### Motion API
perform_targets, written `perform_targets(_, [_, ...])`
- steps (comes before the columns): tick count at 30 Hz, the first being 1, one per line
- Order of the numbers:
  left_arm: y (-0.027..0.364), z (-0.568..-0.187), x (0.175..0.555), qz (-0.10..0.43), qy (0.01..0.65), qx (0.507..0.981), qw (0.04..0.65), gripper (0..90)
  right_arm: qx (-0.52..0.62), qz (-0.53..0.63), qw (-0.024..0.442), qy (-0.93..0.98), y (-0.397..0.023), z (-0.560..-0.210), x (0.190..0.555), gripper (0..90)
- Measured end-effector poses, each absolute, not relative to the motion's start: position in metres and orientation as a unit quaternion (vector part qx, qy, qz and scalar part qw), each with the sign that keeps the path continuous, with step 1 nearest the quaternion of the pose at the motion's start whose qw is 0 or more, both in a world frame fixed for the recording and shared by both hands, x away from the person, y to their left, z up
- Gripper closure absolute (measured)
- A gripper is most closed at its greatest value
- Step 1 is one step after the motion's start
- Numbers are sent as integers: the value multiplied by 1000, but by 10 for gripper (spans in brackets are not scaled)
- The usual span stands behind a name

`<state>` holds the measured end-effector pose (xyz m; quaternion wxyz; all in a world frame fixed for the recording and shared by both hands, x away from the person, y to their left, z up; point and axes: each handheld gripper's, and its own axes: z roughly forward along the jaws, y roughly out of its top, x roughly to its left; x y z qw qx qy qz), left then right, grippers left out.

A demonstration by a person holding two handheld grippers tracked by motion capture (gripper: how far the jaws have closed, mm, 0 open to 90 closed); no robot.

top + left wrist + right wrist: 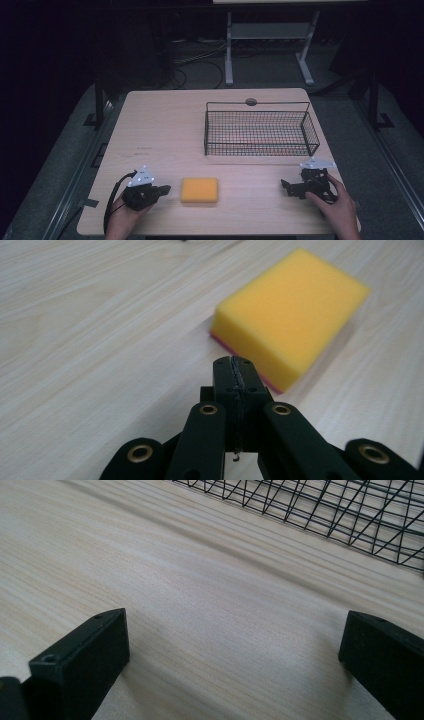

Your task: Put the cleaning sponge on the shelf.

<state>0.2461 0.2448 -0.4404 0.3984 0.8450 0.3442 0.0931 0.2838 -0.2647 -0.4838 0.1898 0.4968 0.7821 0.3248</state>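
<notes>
Sponge (199, 190) lies flat on the tabletop (165, 130), just right of the left gripper (161, 190), whose jaws are pressed together on nothing. To grasp it well, those jaws need to part wider than the sponge, come in level around its short sides, then squeeze gently so the foam does not buckle. Right gripper (286, 186) rests near the basket (260, 131), jaws wide apart over bare wood. Count: one sponge, one wire basket, two grippers.
</notes>
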Motion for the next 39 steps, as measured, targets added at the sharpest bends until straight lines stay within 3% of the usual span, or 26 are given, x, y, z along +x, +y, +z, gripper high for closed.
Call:
perform_targets(9, [233,-440,239,56,326,841,429,898,497,325,190,782,-265,-484,284,0])
perform_targets(20, [216,-446,237,30,302,853,424,898,497,325,190,782,-265,-484,284,0])
perform_targets(39, [206,-449,251,42,302,863,402,897,497,325,189,782,-265,-484,284,0])
